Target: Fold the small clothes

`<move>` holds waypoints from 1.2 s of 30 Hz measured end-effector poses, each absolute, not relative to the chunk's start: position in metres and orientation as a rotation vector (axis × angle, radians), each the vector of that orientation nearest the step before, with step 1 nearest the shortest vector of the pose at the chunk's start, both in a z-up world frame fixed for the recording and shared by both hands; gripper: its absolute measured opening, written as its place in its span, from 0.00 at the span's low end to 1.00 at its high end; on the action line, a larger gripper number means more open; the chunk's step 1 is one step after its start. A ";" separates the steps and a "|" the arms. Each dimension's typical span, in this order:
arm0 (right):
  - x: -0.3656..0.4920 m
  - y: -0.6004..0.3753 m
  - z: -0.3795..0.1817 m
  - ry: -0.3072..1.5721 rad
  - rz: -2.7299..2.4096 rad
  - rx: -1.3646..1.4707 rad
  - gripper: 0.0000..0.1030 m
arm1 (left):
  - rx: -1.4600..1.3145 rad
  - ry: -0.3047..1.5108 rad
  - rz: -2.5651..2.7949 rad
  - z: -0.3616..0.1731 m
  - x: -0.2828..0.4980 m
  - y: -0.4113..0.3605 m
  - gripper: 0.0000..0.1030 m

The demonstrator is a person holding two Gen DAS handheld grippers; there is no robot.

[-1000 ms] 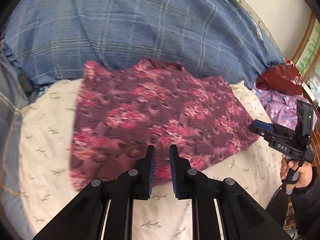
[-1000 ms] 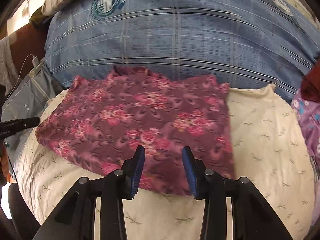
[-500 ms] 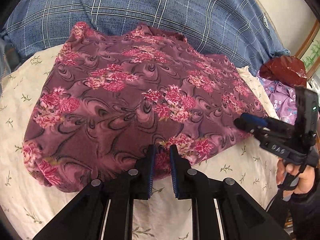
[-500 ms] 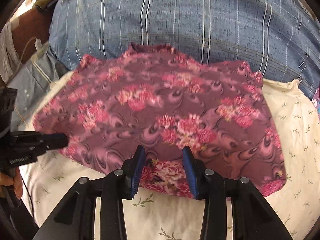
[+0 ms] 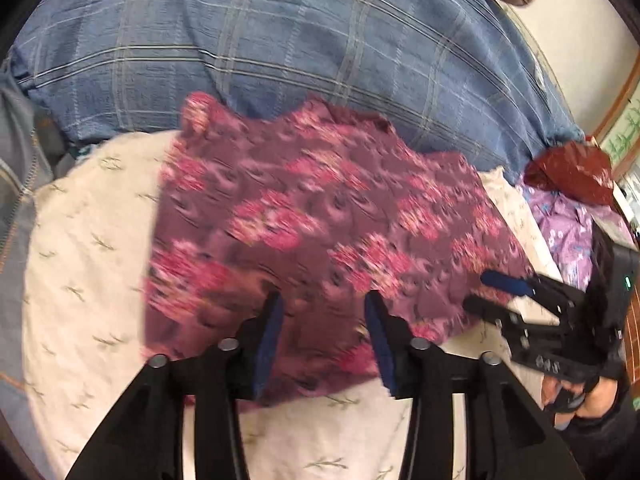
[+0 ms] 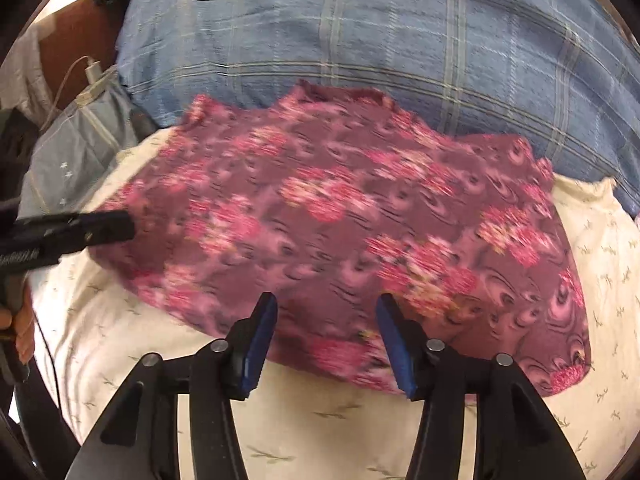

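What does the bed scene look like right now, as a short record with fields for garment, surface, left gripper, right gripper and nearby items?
garment: maroon floral garment, lying flat
surface: cream sheet
backdrop: blue plaid bedding behind it
left gripper: jaws opening over the garment's near edge, gripping nothing
right gripper: jaws opening over the near edge, gripping nothing
nearby: purple floral cloth, red bag

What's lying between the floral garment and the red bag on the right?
In the left wrist view, a strip of cream sheet, then a purple flowered cloth beside the red bag; floral garment.
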State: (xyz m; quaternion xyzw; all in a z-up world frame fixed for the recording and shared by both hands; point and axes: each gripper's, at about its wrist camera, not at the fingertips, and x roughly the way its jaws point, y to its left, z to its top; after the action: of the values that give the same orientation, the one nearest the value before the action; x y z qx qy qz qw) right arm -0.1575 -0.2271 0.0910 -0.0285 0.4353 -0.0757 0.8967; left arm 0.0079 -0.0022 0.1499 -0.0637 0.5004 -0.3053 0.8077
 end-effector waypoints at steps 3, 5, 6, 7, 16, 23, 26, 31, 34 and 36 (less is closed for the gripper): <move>-0.150 -0.205 0.094 0.889 -0.094 -0.070 0.54 | -0.157 1.091 -0.617 0.155 0.026 0.017 0.46; -0.145 -0.185 0.095 0.877 -0.030 -0.083 0.57 | -0.171 1.111 -0.591 0.156 0.041 0.027 0.46; -0.143 -0.175 0.094 0.873 -0.002 -0.092 0.58 | -0.184 1.122 -0.575 0.157 0.050 0.034 0.46; -0.140 -0.163 0.093 0.871 0.036 -0.105 0.58 | -0.197 1.129 -0.566 0.157 0.057 0.040 0.47; -0.106 -0.068 0.063 0.901 0.257 -0.271 0.60 | -0.309 1.203 -0.527 0.137 0.118 0.064 0.47; -0.080 -0.029 0.031 0.925 0.263 -0.407 0.60 | -0.381 1.234 -0.524 0.109 0.152 0.056 0.47; -0.074 -0.022 0.021 0.934 0.257 -0.440 0.60 | -0.406 1.256 -0.517 0.094 0.169 0.047 0.47; -0.068 -0.023 0.020 0.923 0.246 -0.432 0.39 | -0.408 1.294 -0.568 0.069 0.193 0.018 0.45; -0.064 -0.029 0.023 0.919 0.242 -0.408 0.22 | -0.396 1.280 -0.591 0.060 0.202 0.002 0.25; -0.063 -0.035 0.029 0.910 0.242 -0.380 0.12 | -0.430 1.297 -0.620 0.056 0.206 -0.002 0.13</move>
State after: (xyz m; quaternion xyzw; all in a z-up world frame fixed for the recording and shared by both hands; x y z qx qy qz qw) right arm -0.0630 -0.0353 0.0288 -0.1818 0.4356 0.1160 0.8739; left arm 0.2063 -0.0024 0.0561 -0.1954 0.5893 -0.2816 0.7316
